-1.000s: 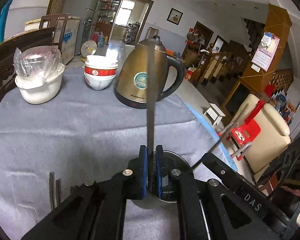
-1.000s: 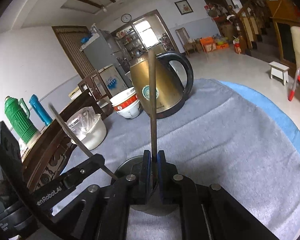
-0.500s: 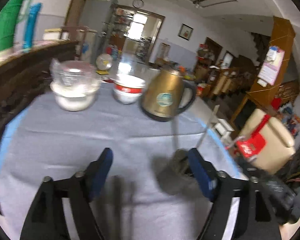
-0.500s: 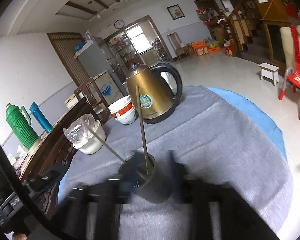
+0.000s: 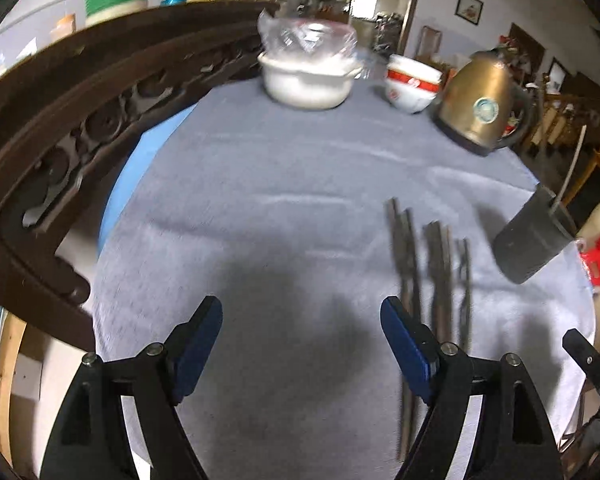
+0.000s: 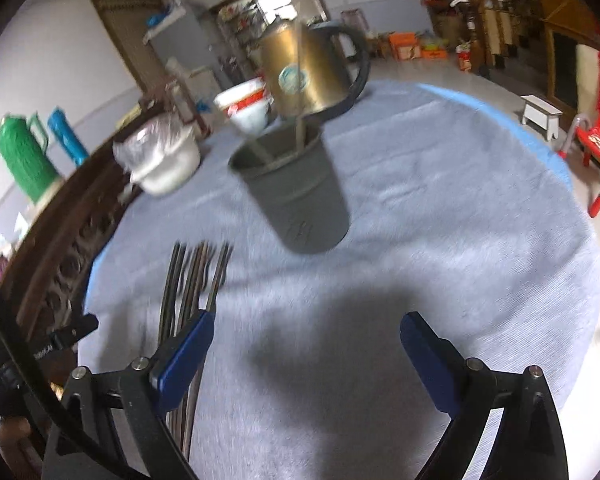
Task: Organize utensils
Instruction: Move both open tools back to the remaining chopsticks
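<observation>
A dark grey utensil cup [image 6: 296, 196] stands on the grey tablecloth with two chopsticks [image 6: 298, 96] leaning in it; it also shows at the right of the left wrist view [image 5: 532, 236]. Several dark chopsticks [image 5: 432, 272] lie side by side on the cloth, in front of my left gripper's right finger; they also show in the right wrist view [image 6: 192, 284] by the left finger. My left gripper [image 5: 302, 320] is open and empty above the cloth. My right gripper [image 6: 306, 336] is open and empty, short of the cup.
A gold kettle [image 5: 480, 104], stacked red-and-white bowls [image 5: 410, 84] and a white pot covered with plastic [image 5: 308, 76] stand at the far side. A carved dark wooden chair back [image 5: 60, 128] borders the table on the left. The table edge [image 6: 580, 184] drops off at right.
Both grippers were shut on chopsticks over the cup a second ago. They opened, left the chopsticks in the cup, and drew back; the left swung left toward the chopsticks on the cloth.
</observation>
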{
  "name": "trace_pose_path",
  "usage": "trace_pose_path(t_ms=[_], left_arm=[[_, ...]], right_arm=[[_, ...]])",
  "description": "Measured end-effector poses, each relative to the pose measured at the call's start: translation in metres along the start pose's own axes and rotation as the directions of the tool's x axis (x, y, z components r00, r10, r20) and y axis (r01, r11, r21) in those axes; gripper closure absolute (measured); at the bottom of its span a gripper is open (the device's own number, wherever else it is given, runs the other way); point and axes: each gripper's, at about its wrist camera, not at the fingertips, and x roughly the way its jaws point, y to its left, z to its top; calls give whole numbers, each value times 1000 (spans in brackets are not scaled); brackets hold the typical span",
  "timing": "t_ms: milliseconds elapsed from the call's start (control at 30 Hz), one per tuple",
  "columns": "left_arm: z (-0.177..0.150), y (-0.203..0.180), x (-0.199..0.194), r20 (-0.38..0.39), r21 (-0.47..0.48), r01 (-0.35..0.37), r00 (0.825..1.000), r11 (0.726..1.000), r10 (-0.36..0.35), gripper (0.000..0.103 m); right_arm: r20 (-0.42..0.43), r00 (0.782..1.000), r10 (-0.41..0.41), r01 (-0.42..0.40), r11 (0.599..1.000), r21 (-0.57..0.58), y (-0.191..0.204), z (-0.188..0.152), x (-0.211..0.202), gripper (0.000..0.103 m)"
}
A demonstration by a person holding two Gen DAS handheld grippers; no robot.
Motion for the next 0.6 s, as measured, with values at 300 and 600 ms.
trace_pose_path(t_ms=[300, 600], left_arm=[[-15, 2, 18, -75, 17, -28, 997, 999, 30, 21], [-22, -4, 25, -96, 41, -49, 994, 998, 53, 21]], right_arm=[[-77, 997, -11, 8, 999, -49, 14, -20, 17, 7], [-109, 994, -30, 26, 999, -40, 10, -23, 25, 7]])
